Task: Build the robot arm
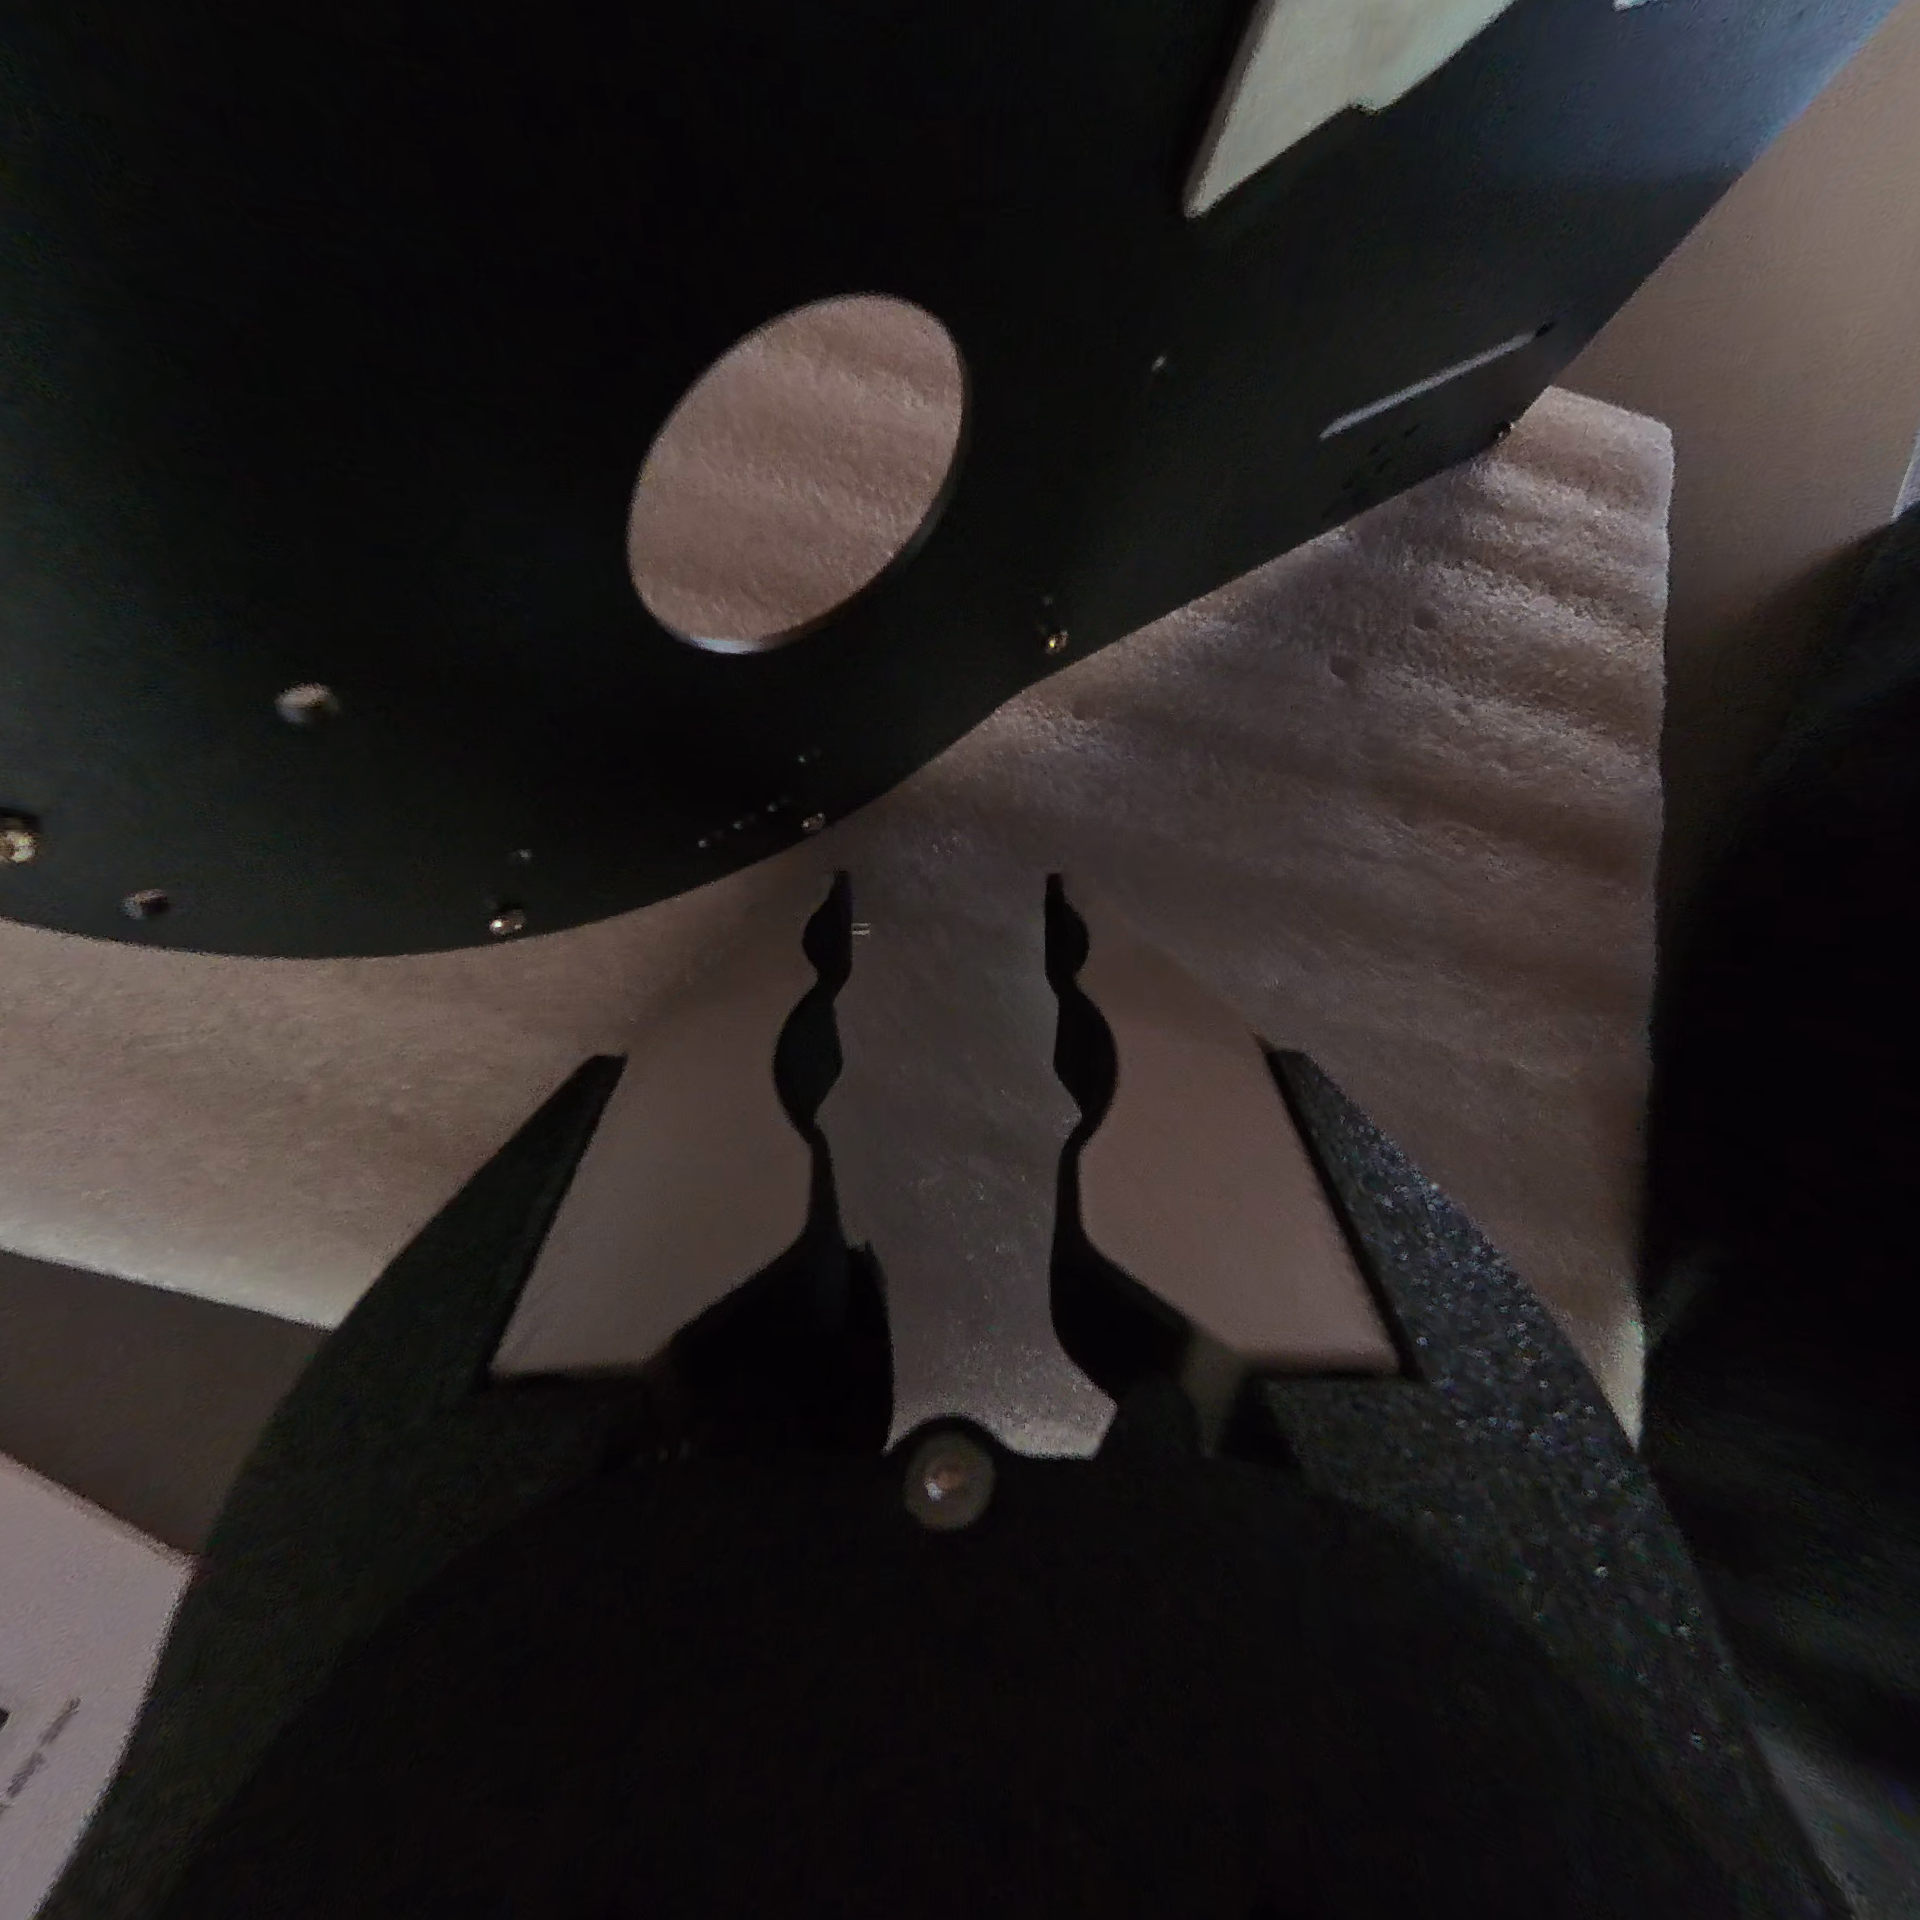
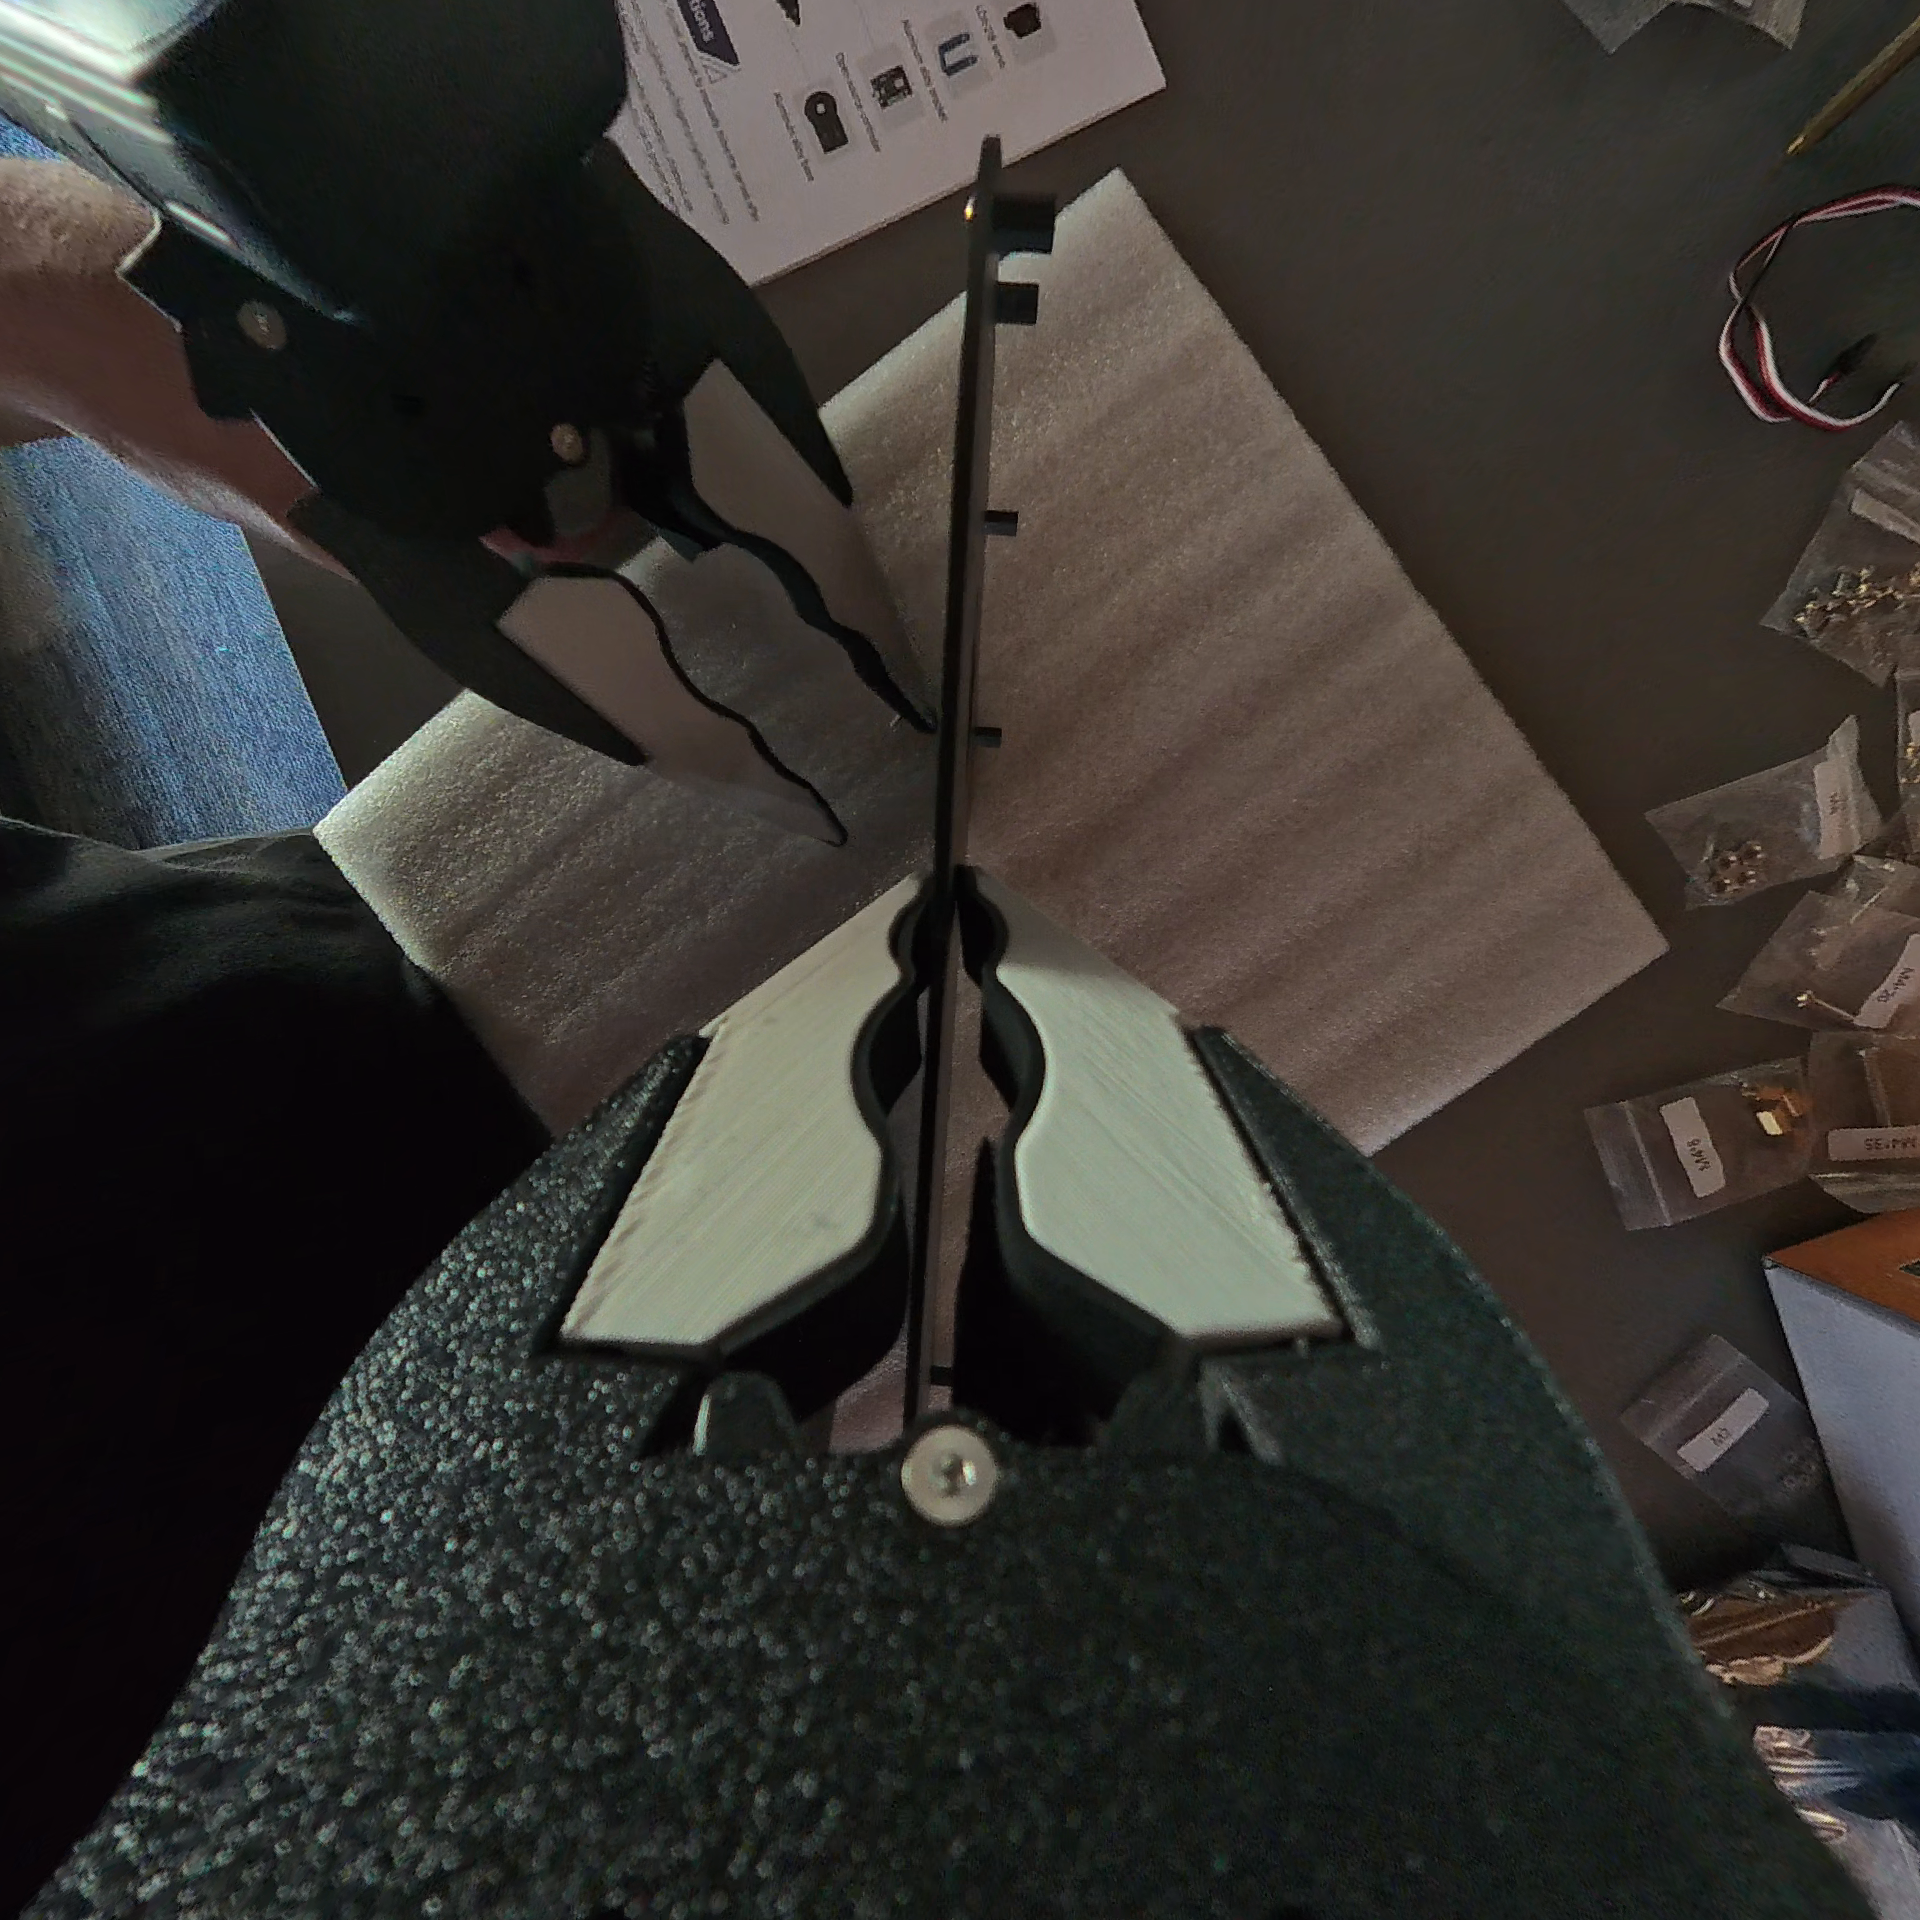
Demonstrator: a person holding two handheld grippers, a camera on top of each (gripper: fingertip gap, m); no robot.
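Observation:
My right gripper (image 2: pixel 943 883) is shut on a thin black plate (image 2: pixel 964 540), held on edge above a white foam sheet (image 2: pixel 1195 727). In the left wrist view the same plate (image 1: pixel 416 468) shows its flat face, with a large round hole, a rectangular cut-out and several small screw holes. My left gripper (image 1: pixel 943 883) is open and empty, its tips just below the plate's lower edge. It also shows in the right wrist view (image 2: pixel 883 774), open, with one fingertip close against the plate's left face.
The foam sheet (image 1: pixel 1299 831) lies on a dark table (image 2: pixel 1455 312). A printed paper sheet (image 2: pixel 883 104) lies at the back. Several small clear bags of hardware (image 2: pixel 1766 831), a red-white-black wire (image 2: pixel 1787 312) and a box corner (image 2: pixel 1849 1371) are at the right. A person's arm (image 2: pixel 83 312) is at left. Some 10 centimeters of space lies between my two pairs of fingers.

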